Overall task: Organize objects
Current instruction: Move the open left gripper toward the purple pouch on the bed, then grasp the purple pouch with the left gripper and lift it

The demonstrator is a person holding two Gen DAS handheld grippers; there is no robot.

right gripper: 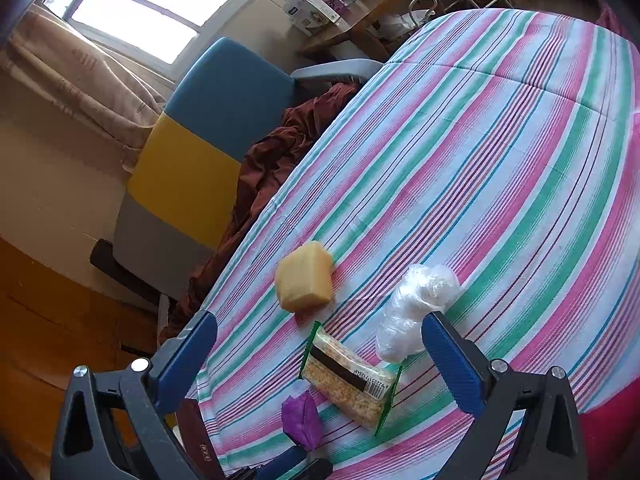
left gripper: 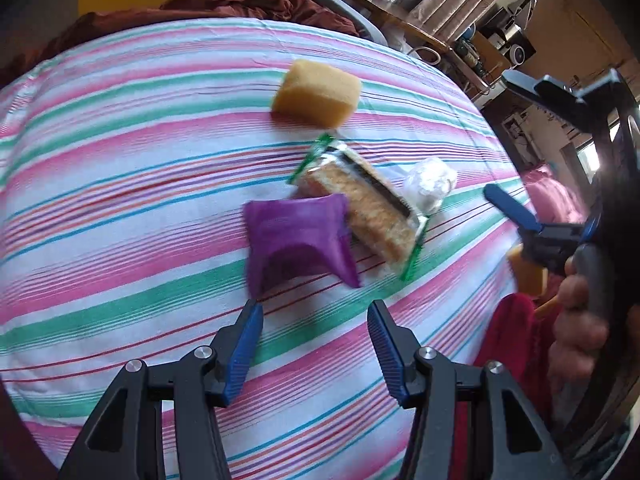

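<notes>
On the striped bedspread [left gripper: 120, 184] lie a yellow sponge [left gripper: 316, 94], a cracker packet in clear wrap with green ends [left gripper: 364, 210], a crumpled clear plastic bag [left gripper: 430, 184] and a purple cloth pouch [left gripper: 298, 240]. My left gripper [left gripper: 316, 316] is open and empty, just short of the purple pouch. My right gripper [right gripper: 320, 340] is open and empty, above the cracker packet [right gripper: 348, 380], with the sponge [right gripper: 306, 276] and plastic bag [right gripper: 414, 308] ahead and the purple pouch [right gripper: 300, 420] below. The right gripper also shows in the left wrist view [left gripper: 520, 216], held by a hand.
A blue, yellow and grey chair [right gripper: 200, 152] with a dark red cloth [right gripper: 272, 160] stands beside the bed. A wooden table [right gripper: 360, 28] with boxes stands further back. Red fabric [left gripper: 516, 336] lies at the bed's right edge.
</notes>
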